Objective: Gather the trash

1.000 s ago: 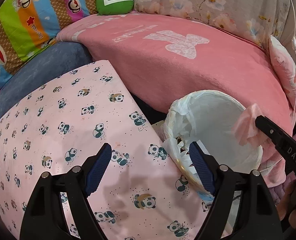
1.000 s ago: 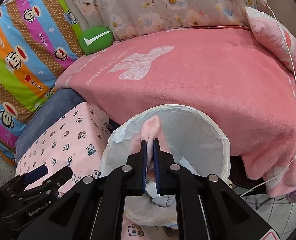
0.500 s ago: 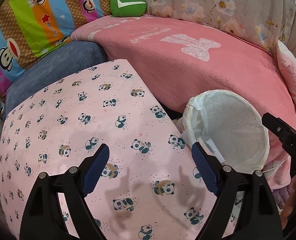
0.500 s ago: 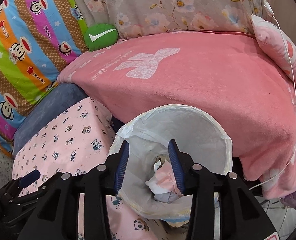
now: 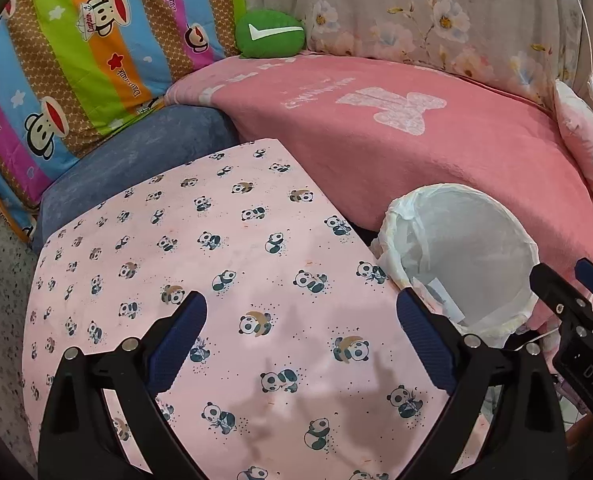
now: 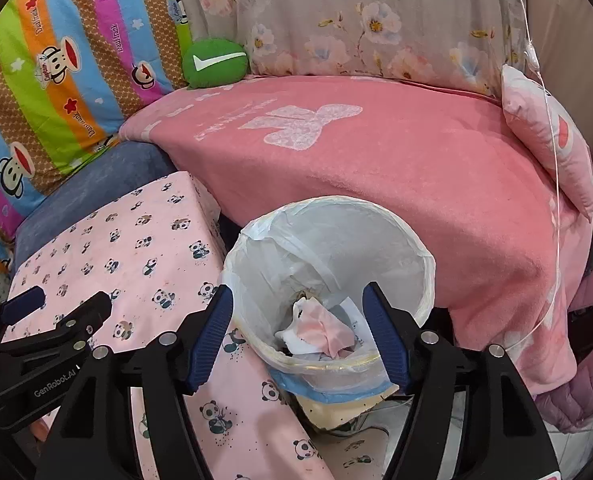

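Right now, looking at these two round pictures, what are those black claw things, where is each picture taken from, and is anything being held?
Those are hand-held tongs, one in each of a person's hands, each with a small wide-angle camera looking along its two blue-padded fingers. One picture is from the left tongs, which hang open over a pink panda-print cloth, holding nothing. The other is from the right tongs, above a bin lined with a white bag. Their jaws have just been opening and are empty; a crumpled pink and white tissue lies inside the bin. Behind are a pink blanket, a green cushion and striped cartoon bedding.
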